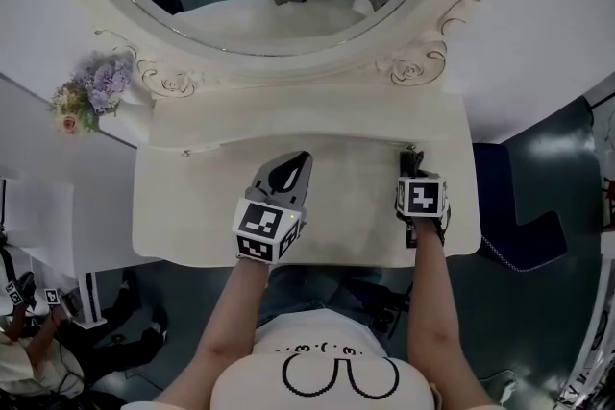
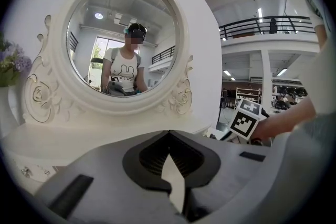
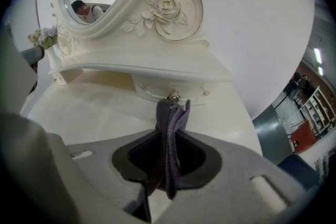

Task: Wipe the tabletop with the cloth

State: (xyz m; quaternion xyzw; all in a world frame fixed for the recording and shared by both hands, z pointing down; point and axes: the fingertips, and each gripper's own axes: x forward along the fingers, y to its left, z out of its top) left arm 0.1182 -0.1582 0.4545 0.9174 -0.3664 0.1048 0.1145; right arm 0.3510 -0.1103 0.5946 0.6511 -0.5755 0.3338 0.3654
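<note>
1. The glossy cream counter [image 1: 356, 197] stands under an oval mirror [image 1: 259, 5], with flowers [image 1: 91, 91] to its left.
2. My right tool [image 1: 413, 156] pinches the purple cloth [image 3: 170, 139] over the counter's right side.
3. My left tool [image 1: 304, 158] is closed and empty.

The left forearm [image 1: 223, 312] and right forearm [image 1: 432, 312] are stretched over the front edge of the tabletop [image 1: 356, 197]. The left gripper [image 1: 288, 173] is held above its middle, jaws together, empty. The right gripper [image 1: 411, 163] is held near its right end, clamped on the cloth [image 3: 170, 123].
</note>
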